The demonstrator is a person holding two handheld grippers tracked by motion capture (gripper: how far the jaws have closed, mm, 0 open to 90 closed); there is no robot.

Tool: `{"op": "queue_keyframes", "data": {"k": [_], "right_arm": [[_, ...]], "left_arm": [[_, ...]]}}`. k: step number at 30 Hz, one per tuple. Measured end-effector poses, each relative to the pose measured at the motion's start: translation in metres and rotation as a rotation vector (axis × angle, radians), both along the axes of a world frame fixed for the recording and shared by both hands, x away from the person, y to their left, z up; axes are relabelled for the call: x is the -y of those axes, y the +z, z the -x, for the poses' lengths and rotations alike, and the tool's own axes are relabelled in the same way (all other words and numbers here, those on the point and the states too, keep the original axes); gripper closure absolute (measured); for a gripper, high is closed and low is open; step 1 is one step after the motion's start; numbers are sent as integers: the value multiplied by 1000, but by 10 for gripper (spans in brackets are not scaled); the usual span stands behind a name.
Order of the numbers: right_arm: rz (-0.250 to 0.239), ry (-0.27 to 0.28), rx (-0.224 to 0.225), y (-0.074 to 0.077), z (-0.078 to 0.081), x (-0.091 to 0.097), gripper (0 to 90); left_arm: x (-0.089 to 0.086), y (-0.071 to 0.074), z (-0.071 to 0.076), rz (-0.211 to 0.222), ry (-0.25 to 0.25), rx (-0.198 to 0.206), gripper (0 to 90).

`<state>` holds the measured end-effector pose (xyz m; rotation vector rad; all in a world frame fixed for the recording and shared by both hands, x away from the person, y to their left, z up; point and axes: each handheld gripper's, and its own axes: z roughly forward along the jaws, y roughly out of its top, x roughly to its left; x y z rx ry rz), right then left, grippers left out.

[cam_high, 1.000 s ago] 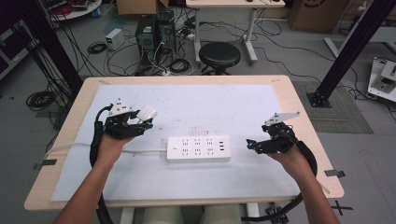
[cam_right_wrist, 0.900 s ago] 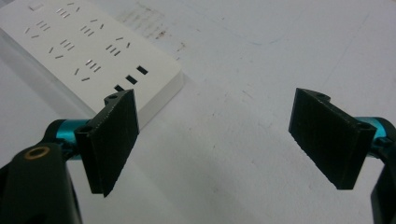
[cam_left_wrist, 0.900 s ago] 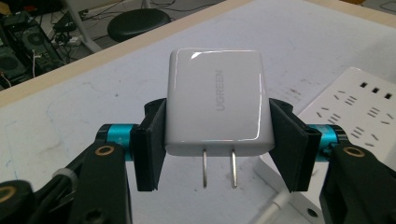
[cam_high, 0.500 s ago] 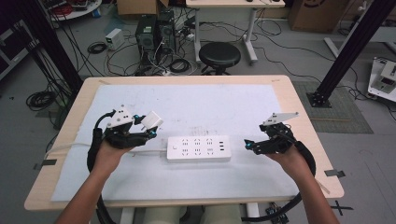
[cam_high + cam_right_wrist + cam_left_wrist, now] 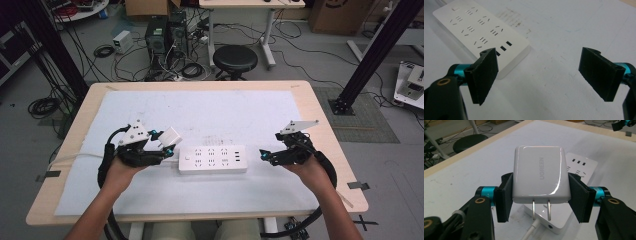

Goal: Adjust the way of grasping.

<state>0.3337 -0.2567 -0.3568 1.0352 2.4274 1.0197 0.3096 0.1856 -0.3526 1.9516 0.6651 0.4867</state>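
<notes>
A white power strip [image 5: 212, 158] lies flat in the middle of the table, also seen as the power strip [image 5: 481, 32] and the power strip [image 5: 576, 170]. My left gripper [image 5: 165, 144] is shut on a white charger [image 5: 540, 173] with two metal prongs pointing down, held just above the strip's left end. The charger [image 5: 170, 136] hangs at the strip's left edge in the high view. To the right of the strip, my right gripper [image 5: 546, 72] stands open with nothing between its pads; the same right gripper [image 5: 263, 155] points at the strip's right end.
A white sheet [image 5: 210, 115] covers the wooden table [image 5: 65, 150]. The strip's white cable [image 5: 75, 159] runs off to the left. Behind the table stand a black stool [image 5: 235, 59], computer cases [image 5: 165, 35] and tangled floor cables.
My left gripper has carried the charger rightward, from clear of the strip to just over its left end. The right gripper has stayed where it was.
</notes>
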Motion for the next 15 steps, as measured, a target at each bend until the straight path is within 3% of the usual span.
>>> {"op": "queue_keyframes", "data": {"k": [2, 5, 11, 15], "right_arm": [[-11, 8, -36, -1, -2, -3, 163], [-10, 34, -27, -2, -1, -10, 163], [-51, 79, -73, -3, -1, -17, 163], [-70, 92, -75, -3, 0, -19, 163]], "left_arm": [[1, -2, 2, 4, -17, 0, 425], [4, -4, 3, -9, -59, -1, 425], [14, -8, 5, -20, -125, 12, 425], [21, -9, 7, -44, -176, 26, 425]]}}
